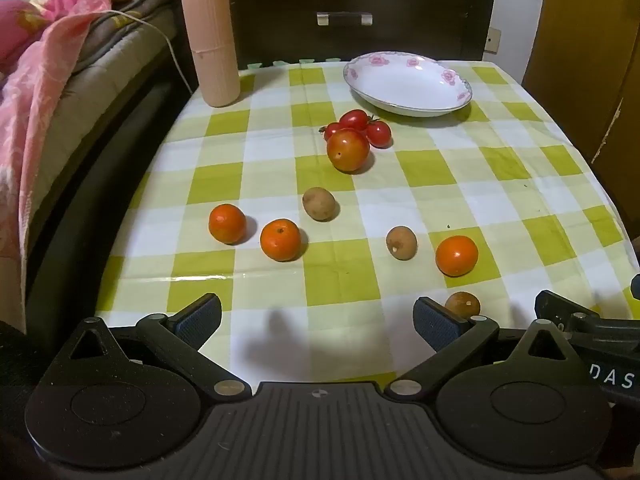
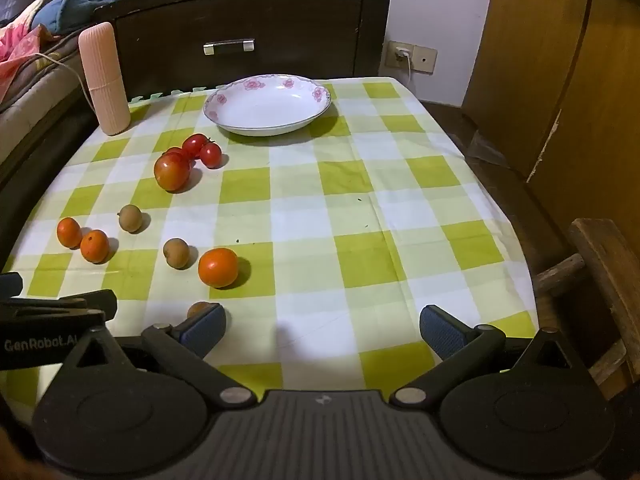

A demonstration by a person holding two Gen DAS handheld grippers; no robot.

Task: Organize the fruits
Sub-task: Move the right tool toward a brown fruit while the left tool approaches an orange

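Fruits lie scattered on the green checked tablecloth [image 1: 500,168]. A large tomato [image 1: 347,149] sits against a cluster of cherry tomatoes [image 1: 366,123]. Three oranges lie nearer: left [image 1: 227,223], middle [image 1: 280,239] and right [image 1: 456,255]. Brown longans lie at centre [image 1: 319,203], right [image 1: 401,243] and near edge [image 1: 462,304], the last just behind my left gripper's right finger. An empty floral plate [image 1: 408,82] stands at the back. My left gripper [image 1: 318,322] is open and empty above the near edge. My right gripper [image 2: 322,330] is open and empty, beside it on the right.
A tall pink ribbed cylinder [image 1: 211,40] stands at the table's back left corner. A bed with pink bedding [image 1: 44,80] runs along the left. A dark headboard [image 1: 360,12] is behind the table. A wooden cabinet [image 2: 560,80] and wooden stool [image 2: 604,280] stand to the right.
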